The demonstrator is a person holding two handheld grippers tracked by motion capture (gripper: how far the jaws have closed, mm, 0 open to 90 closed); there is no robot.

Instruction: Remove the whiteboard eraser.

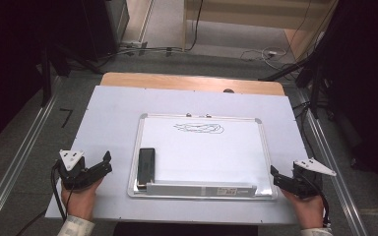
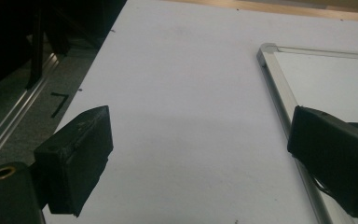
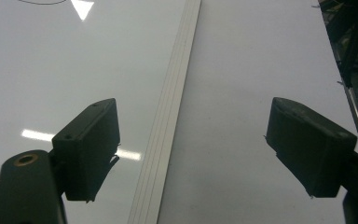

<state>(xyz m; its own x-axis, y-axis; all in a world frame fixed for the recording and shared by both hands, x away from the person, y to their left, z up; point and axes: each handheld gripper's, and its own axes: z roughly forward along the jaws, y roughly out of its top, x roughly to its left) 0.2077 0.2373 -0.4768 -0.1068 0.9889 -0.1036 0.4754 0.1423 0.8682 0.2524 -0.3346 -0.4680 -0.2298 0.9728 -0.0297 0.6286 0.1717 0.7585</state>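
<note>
Whiteboard between two idle tools
The whiteboard [image 1: 202,147] lies flat mid-counter [image 1: 103,113], an eraser [image 1: 146,162] on its left part; the left tool [image 1: 103,164] and right tool [image 1: 277,178] flank its lower corners, both spread wide, pinching nothing.

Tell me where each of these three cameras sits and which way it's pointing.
High view: above the person's edge of the table, looking forward and down on the whiteboard with its eraser; both hands, left gripper and right gripper show.
Left gripper view: rides the left gripper, looking along its open jaws toward the whiteboard's left frame.
Right gripper view: rides the right gripper, jaws open, astride the whiteboard's right frame.
Shared: all three views catch the whiteboard and the white table cover.
</note>
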